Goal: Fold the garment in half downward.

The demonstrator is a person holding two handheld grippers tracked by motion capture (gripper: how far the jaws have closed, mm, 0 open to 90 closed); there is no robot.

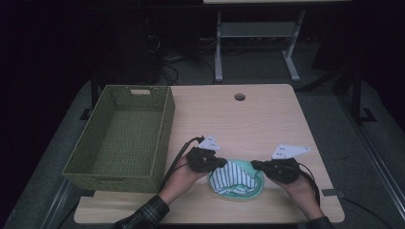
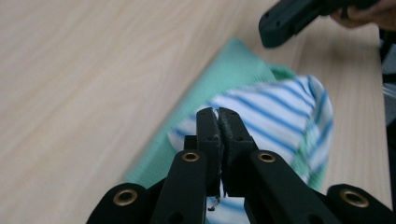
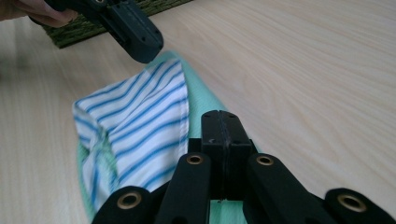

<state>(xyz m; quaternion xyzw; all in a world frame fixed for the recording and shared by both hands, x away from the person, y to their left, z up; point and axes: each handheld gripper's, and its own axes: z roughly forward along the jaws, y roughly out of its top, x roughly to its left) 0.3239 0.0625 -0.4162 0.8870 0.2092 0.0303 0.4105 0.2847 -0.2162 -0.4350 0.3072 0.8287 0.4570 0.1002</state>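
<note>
Nearly lifted: cloth pinched at both ends

Closest to the person, at the tabletop's [image 1: 267, 114] six o'clock edge, lies the striped cloth [image 1: 234, 179], green-backed and bunched. Left tongs [image 1: 217, 163] are clamped on its nine o'clock end, where white fabric shows nipped between the tips; right tongs [image 1: 255, 165] are closed on the green edge at three o'clock. I judge the grasp is done; carrying and dropping remain. Farther off, at ten o'clock, the green wicker basket [image 1: 162, 138] stands with nothing inside, probably the destination. At twelve o'clock sits a round cable hole [image 1: 239, 97]
</note>
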